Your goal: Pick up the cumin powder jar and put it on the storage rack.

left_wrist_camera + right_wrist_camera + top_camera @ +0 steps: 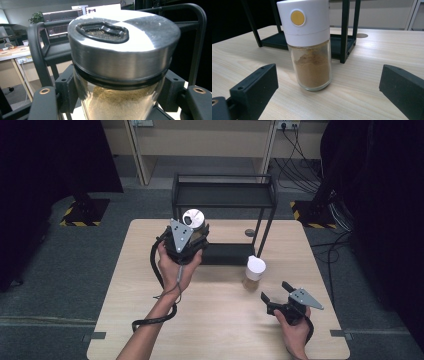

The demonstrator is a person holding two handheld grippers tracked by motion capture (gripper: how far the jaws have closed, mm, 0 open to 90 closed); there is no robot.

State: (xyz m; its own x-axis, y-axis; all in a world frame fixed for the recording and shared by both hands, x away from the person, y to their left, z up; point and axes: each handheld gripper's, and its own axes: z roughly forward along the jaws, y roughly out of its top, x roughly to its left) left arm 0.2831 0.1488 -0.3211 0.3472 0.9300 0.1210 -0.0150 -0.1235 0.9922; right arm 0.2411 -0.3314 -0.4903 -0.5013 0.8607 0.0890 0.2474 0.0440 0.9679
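My left gripper (pixel 192 232) is shut on a glass spice jar with a steel lid (pixel 193 217), held in the air in front of the black two-shelf rack (pixel 223 195). In the left gripper view that steel-lidded jar (pixel 120 65) holds a pale brown powder, and the black pads (pixel 67 87) press its glass sides. A second jar with a white cap (pixel 255 268) stands upright on the table, right of the rack's lower shelf. In the right gripper view this white-capped jar (pixel 309 47) holds brown powder and stands a little beyond my open right gripper (pixel 327 92). The right gripper (pixel 274 291) hovers near the table's front right.
The rack's lower shelf (pixel 227 252) rests on the light wooden table (pixel 150 320). A round cable hole (pixel 249 233) lies behind the rack's right leg. Cables (pixel 300 160) and dark stands crowd the floor beyond the table.
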